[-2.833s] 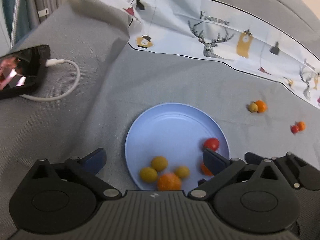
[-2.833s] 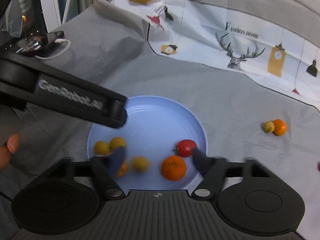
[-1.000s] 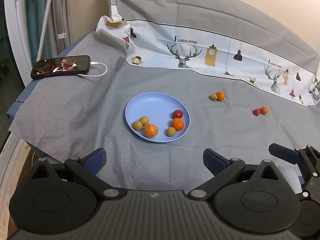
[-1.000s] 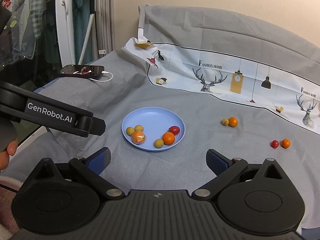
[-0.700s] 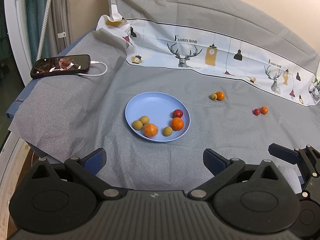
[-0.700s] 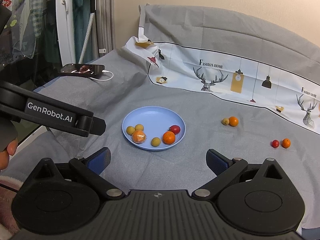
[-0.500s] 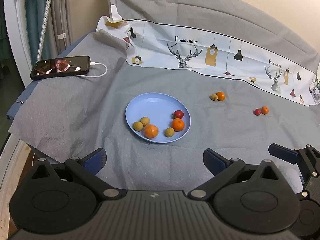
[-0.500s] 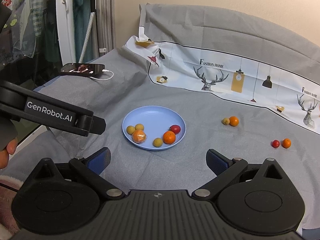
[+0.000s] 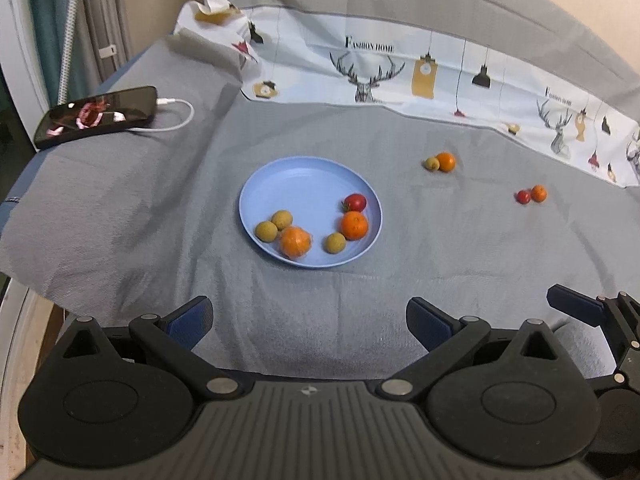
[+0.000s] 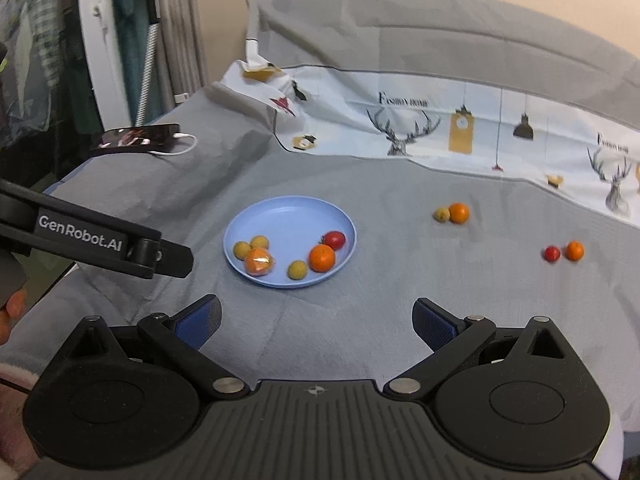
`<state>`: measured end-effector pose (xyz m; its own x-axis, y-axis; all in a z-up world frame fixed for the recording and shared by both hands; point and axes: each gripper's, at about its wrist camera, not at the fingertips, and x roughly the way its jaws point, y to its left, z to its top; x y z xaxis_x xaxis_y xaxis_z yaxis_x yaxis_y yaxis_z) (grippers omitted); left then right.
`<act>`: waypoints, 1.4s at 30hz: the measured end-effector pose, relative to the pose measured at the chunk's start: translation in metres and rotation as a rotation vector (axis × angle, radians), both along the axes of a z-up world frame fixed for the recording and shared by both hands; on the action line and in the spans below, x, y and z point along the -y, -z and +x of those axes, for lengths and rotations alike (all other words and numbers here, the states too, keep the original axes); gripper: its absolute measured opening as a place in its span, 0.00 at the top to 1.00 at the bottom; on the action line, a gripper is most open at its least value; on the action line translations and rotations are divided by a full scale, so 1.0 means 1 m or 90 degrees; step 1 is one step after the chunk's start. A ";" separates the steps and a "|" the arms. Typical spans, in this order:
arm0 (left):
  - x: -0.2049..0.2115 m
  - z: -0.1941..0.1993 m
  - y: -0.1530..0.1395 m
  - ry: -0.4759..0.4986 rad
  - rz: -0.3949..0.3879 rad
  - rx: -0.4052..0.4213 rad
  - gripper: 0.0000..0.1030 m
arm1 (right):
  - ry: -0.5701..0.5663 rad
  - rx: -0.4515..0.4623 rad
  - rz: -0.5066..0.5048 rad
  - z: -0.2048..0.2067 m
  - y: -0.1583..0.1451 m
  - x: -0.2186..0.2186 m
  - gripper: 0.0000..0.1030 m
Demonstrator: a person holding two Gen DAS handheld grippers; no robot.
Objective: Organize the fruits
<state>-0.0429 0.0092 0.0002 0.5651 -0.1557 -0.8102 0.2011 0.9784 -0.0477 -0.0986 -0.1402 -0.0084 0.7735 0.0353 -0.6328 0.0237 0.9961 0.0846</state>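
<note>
A blue plate [image 9: 296,176] [image 10: 288,212] on the grey cloth holds several fruits: two oranges, a red tomato [image 9: 355,202] and three small yellow-green fruits. On the cloth to the right lie a yellow-green fruit beside an orange [image 9: 445,161] [image 10: 458,213], and farther right a red tomato beside a small orange [image 9: 538,193] [image 10: 574,250]. My left gripper [image 9: 308,316] is open and empty, held back from the plate. My right gripper [image 10: 316,320] is open and empty, also near the front edge.
A phone [image 9: 96,115] on a white cable lies at the far left. A printed white cloth [image 9: 400,76] runs along the back. The cloth's front edge drops off at the lower left. The left gripper's arm [image 10: 92,240] shows at the left of the right wrist view.
Both grippers have pulled far back from the plate since 2.8 s ago. In the last second the views shifted slightly and the fruits stayed put.
</note>
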 end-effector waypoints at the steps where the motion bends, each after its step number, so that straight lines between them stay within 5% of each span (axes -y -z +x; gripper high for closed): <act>1: 0.003 0.004 0.002 0.002 0.003 -0.005 0.00 | 0.007 -0.004 0.006 0.002 0.003 0.004 0.02; 13: 0.119 0.114 0.012 0.107 0.015 0.003 0.00 | 0.258 -0.001 0.028 0.036 0.041 0.133 0.01; 23: 0.242 0.248 0.078 0.172 0.035 -0.041 0.00 | 0.471 -0.010 0.011 0.108 0.105 0.300 0.01; 28: 0.299 0.300 0.107 0.222 0.056 -0.026 0.00 | 0.523 -0.035 0.009 0.145 0.138 0.373 0.01; 33: 0.344 0.334 0.152 0.283 0.097 -0.079 0.01 | 0.508 -0.064 0.027 0.178 0.165 0.409 0.01; 34: 0.348 0.336 0.159 0.294 0.100 -0.088 0.03 | 0.502 -0.069 0.030 0.184 0.168 0.412 0.01; 35: 0.351 0.337 0.163 0.305 0.102 -0.092 0.25 | 0.493 -0.077 0.031 0.190 0.173 0.414 0.02; 36: 0.355 0.338 0.167 0.320 0.115 -0.098 0.59 | 0.485 -0.083 0.032 0.193 0.175 0.414 0.05; 37: 0.358 0.338 0.170 0.326 0.133 -0.105 0.58 | 0.482 -0.086 0.016 0.197 0.177 0.412 0.08; 38: 0.357 0.338 0.169 0.325 0.127 -0.101 0.58 | 0.478 -0.084 -0.013 0.199 0.177 0.409 0.26; 39: 0.355 0.337 0.167 0.325 0.116 -0.095 0.58 | 0.456 -0.077 -0.037 0.200 0.175 0.405 0.64; 42: 0.347 0.335 0.154 0.317 0.082 -0.085 0.58 | 0.448 -0.063 -0.011 0.195 0.170 0.407 0.63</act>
<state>0.2918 -0.3374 -0.1534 0.3389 -0.2736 -0.9001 0.6429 0.7659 0.0092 0.0966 -0.5469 -0.1788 0.5474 -0.4625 -0.6975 0.6691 0.7424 0.0329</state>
